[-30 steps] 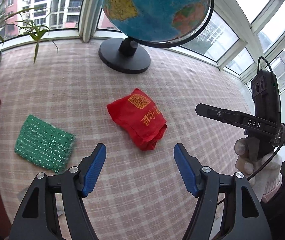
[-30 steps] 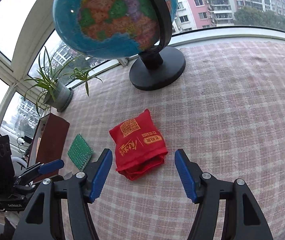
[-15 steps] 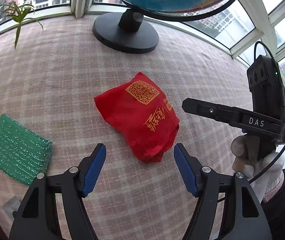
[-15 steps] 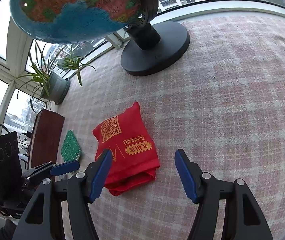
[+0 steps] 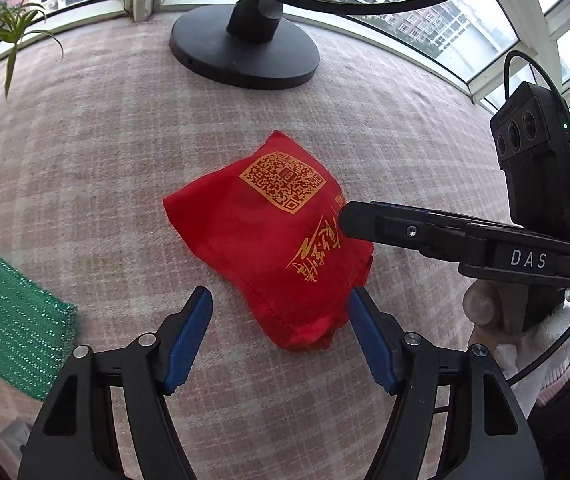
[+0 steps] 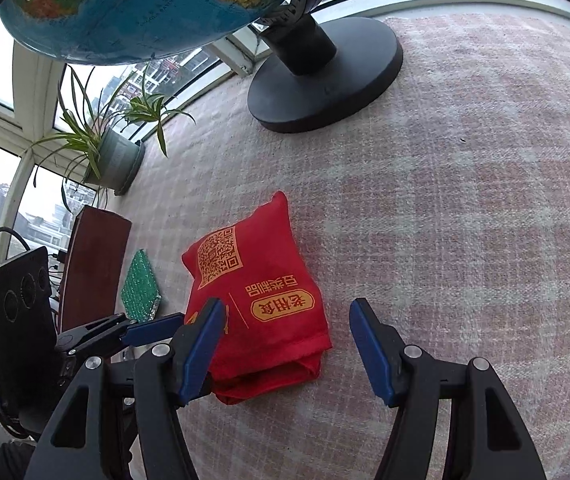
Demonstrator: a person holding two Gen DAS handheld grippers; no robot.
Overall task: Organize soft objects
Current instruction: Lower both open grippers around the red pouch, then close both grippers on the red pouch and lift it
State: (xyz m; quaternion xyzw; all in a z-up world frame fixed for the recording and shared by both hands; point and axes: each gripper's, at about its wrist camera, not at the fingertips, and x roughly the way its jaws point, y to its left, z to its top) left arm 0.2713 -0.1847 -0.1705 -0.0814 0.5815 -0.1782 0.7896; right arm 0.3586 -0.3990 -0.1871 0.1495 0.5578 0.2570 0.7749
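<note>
On the checked cloth [image 5: 85, 128] a rumpled red bag [image 5: 273, 240] with gold print lies between both released grippers.

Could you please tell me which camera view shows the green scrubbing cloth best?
The left wrist view: the green scrubbing cloth lies broad at the left edge, its glittery weave clear. The right wrist view shows it only as a small sliver beyond the left tool.

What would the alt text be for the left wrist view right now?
A folded red fabric bag with gold print lies on a pink plaid tablecloth, just ahead of the open left hand-held gripper. The right hand-held gripper, held in a white-gloved hand, reaches over the bag's right edge. A green glittery cloth lies left; a black round globe base stands behind.
</note>
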